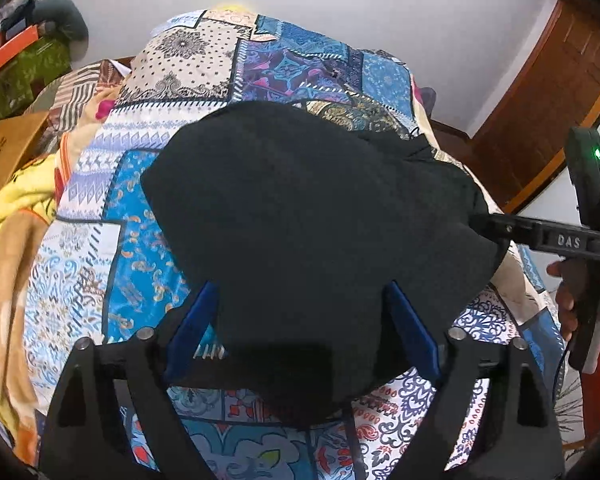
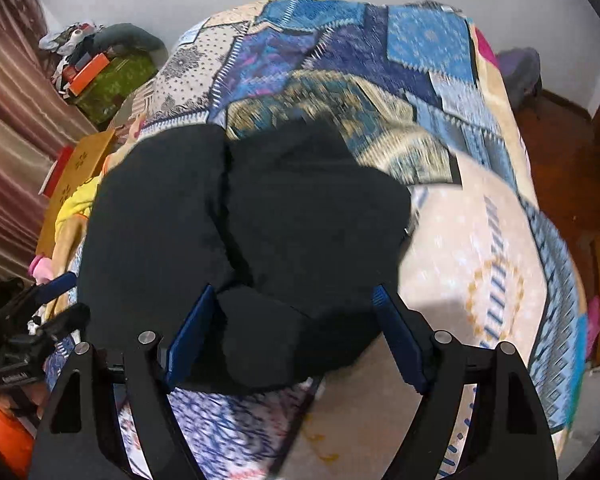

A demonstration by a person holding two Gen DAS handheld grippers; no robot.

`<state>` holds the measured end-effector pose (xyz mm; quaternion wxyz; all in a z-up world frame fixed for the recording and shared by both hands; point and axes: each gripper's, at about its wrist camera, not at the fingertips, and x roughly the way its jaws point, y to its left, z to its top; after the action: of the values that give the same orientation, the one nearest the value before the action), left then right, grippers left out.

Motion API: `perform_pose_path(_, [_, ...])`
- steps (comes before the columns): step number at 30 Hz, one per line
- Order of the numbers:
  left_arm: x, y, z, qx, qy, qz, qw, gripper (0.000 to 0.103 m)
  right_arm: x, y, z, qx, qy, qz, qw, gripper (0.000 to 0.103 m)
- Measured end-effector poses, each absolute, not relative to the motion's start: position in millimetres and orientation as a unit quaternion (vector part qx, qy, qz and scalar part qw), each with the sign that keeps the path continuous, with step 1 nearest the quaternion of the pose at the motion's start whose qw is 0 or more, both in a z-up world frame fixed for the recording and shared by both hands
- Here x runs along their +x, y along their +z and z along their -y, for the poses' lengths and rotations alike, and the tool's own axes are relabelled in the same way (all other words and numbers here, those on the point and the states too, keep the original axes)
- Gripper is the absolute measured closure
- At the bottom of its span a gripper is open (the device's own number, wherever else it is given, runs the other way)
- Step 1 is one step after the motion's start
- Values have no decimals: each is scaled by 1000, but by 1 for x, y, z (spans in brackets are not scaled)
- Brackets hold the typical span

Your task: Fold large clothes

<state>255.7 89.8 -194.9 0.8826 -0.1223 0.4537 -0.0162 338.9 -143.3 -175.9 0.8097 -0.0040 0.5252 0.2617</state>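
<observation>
From the left wrist, the left gripper stood with jaws wide over a black garment bunched on a patchwork bedspread. The right gripper reached in at the garment's right edge; its jaws could not be made out there.

From the right wrist, that gripper's jaws were wide, straddling the garment's folded near edge.

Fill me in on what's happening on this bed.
A person with a handheld gripper in each hand is folding a black garment on a patchwork bedspread. The garment already lies bunched into a compact shape. Both the left gripper and the right gripper are open, their blue fingers straddling the near edge of the cloth without clamping it.
</observation>
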Motion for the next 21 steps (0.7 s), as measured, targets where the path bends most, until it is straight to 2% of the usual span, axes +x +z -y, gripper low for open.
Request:
perform_pose_path(13, [250, -172, -104, -98, 16, -438, 894, 14, 327, -150, 144, -16, 270, -495, 826, 24])
perform_pose_path(21, [256, -162, -140, -147, 46, -420, 894, 14, 323, -124, 163, -1, 281, -448, 849, 24])
